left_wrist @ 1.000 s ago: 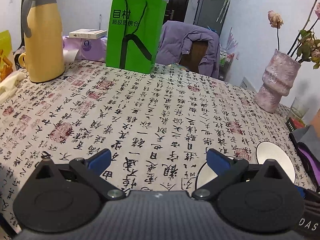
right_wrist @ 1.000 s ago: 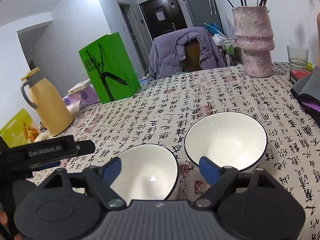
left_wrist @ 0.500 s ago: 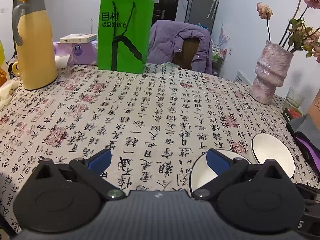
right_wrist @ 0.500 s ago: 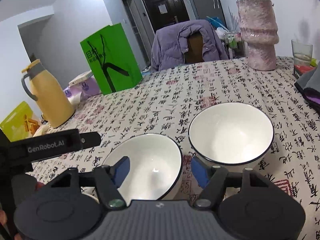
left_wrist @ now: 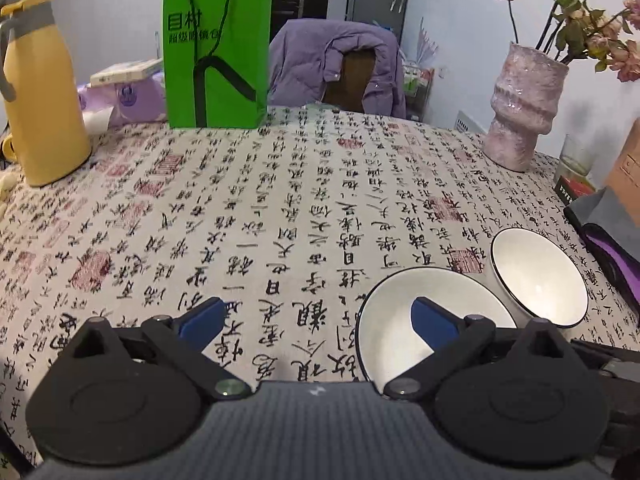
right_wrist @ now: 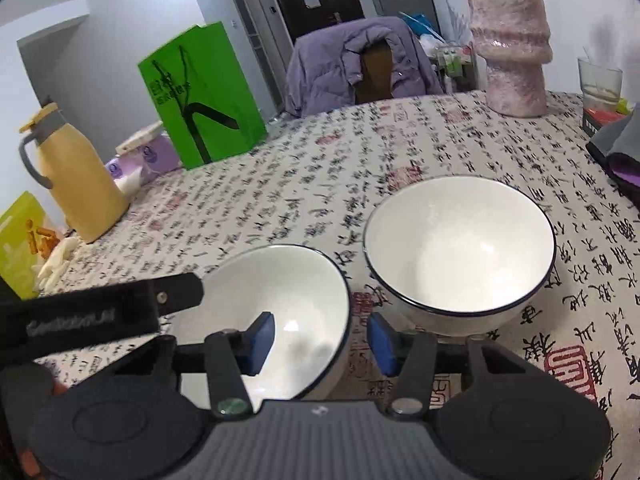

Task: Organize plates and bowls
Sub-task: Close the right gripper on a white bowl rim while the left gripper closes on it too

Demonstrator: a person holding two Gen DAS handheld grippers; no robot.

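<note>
Two white bowls with dark blue rims stand side by side on the calligraphy tablecloth. In the right wrist view my right gripper [right_wrist: 322,340] straddles the right rim of the near bowl [right_wrist: 296,292]. One blue pad is inside the bowl and the other outside; the jaws are closing and the pads stand clear of the rim. The far bowl [right_wrist: 460,240] sits just to its right, apart from it. My left gripper [left_wrist: 316,316] is open wide over the cloth, with its right finger in front of the near bowl [left_wrist: 392,320]. The far bowl [left_wrist: 536,276] lies beyond.
A yellow jug [left_wrist: 40,92], a green paper bag [left_wrist: 216,56] and a purple pack stand at the back left. At the right are a pink vase [left_wrist: 524,108], a glass [left_wrist: 576,156] and a dark pouch [left_wrist: 612,240]. A jacket-draped chair [left_wrist: 332,68] stands behind the table.
The right gripper's jaws have narrowed and it has sunk towards the near bowl, whose right rim now lies between the pads. The left view has rolled level and shows more of both bowls.
</note>
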